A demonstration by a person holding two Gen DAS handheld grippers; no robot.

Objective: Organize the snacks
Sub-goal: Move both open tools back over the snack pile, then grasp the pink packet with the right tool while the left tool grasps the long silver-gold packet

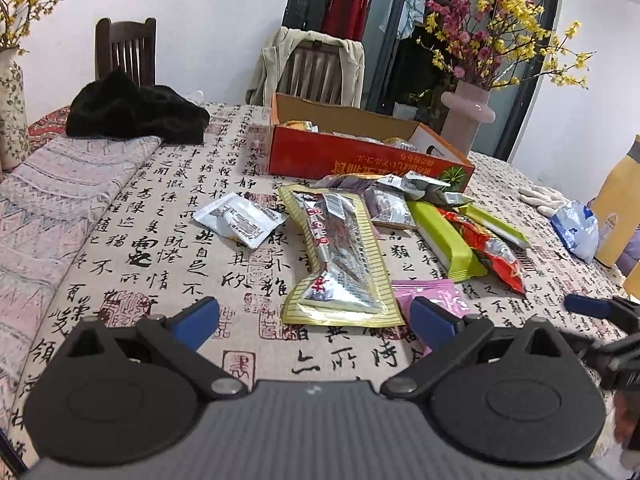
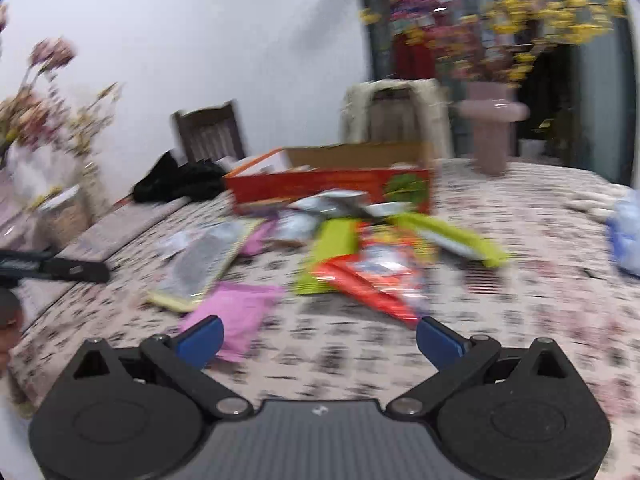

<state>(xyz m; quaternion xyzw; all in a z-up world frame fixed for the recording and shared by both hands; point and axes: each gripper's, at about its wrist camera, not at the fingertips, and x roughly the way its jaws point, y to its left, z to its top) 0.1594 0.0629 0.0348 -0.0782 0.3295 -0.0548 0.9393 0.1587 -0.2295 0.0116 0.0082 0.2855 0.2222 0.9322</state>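
Several snack packets lie on the calligraphy tablecloth (image 1: 160, 216) before an open orange box (image 1: 360, 160) holding a few snacks. A long gold and silver packet (image 1: 340, 256) lies just ahead of my left gripper (image 1: 316, 320), which is open and empty. A pink packet (image 1: 436, 292) lies by its right finger. Green packets (image 1: 444, 236), a red packet (image 1: 488, 248) and a white packet (image 1: 240, 220) lie around. My right gripper (image 2: 320, 340) is open and empty; its view is blurred and shows the pink packet (image 2: 236, 316), red packet (image 2: 372, 280) and box (image 2: 332, 188).
A black cloth (image 1: 132, 112) lies at the back left on a patterned runner (image 1: 60, 200). A pink vase (image 1: 468, 116) with flowers stands behind the box. White gloves (image 1: 540, 196), a blue bag (image 1: 576, 228) and a yellow bag (image 1: 620, 208) lie at the right. Chairs stand behind the table.
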